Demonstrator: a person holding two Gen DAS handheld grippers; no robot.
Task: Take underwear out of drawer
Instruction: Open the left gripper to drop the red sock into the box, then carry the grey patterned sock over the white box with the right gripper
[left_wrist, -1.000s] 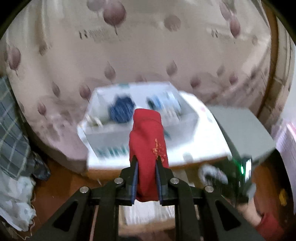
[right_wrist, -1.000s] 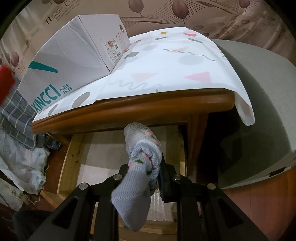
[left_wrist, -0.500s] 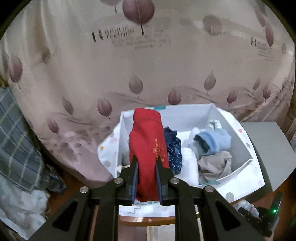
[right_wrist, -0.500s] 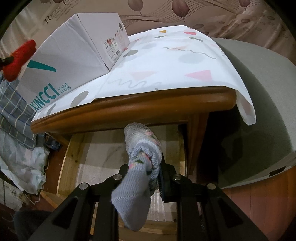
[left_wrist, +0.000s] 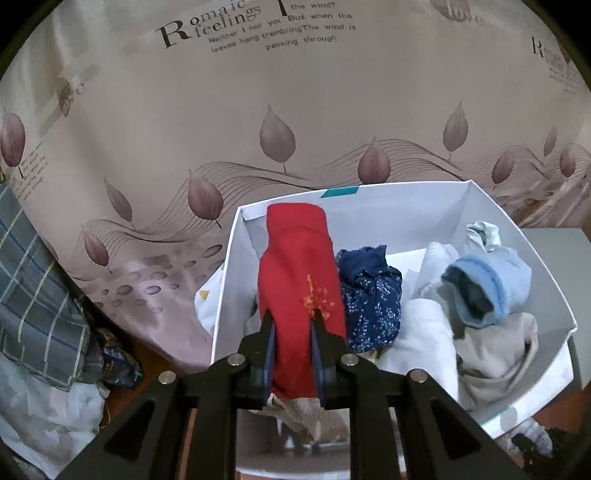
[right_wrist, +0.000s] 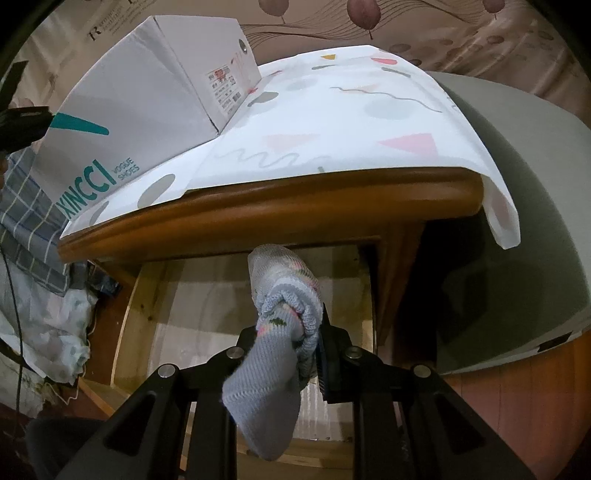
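The left claw (left_wrist: 293, 332) is clamped on red underwear (left_wrist: 297, 273), held over the left end of the white box (left_wrist: 369, 210) on the desk (right_wrist: 280, 199). The right claw (right_wrist: 295, 336) is clamped on a grey sock (right_wrist: 273, 365) above the open drawer (right_wrist: 133, 314).

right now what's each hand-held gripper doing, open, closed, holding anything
Left hand-held gripper: closed on the red underwear, over the white box.
Right hand-held gripper: closed on a grey knit sock, above the open drawer.
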